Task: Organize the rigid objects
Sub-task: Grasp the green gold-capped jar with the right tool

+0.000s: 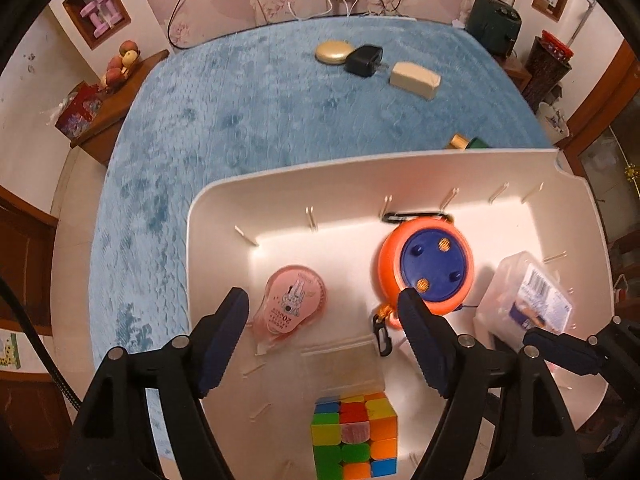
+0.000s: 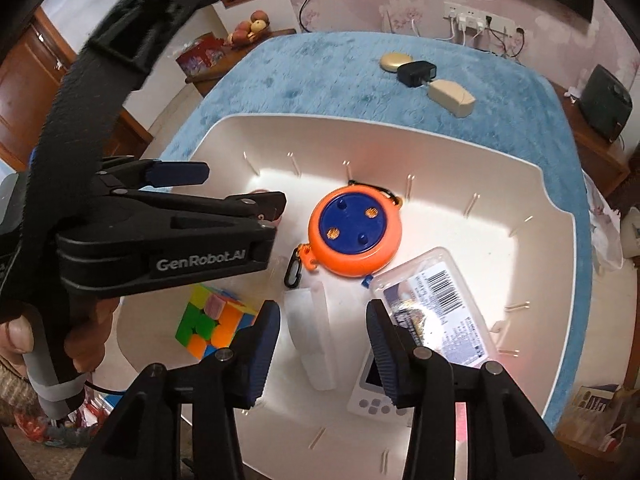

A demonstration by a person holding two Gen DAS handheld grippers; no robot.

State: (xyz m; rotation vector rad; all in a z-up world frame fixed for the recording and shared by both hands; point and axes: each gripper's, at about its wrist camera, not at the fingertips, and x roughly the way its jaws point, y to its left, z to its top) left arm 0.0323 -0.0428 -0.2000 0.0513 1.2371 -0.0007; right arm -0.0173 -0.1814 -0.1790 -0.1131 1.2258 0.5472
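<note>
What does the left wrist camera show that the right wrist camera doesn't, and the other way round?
Only the left wrist view shows the pink correction tape clearly in the white bin. Only the right wrist view shows a white handheld device with buttons, and the hand holding the left gripper. Both show the orange and blue reel, the colour cube, the clear labelled case, and three items left on the blue cloth.

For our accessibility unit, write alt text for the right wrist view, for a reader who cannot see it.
An open right gripper hangs empty over a white bin holding an orange and blue round reel, a puzzle cube and a clear labelled box. The left gripper enters from the left; the bin sits on a blue cloth.
</note>
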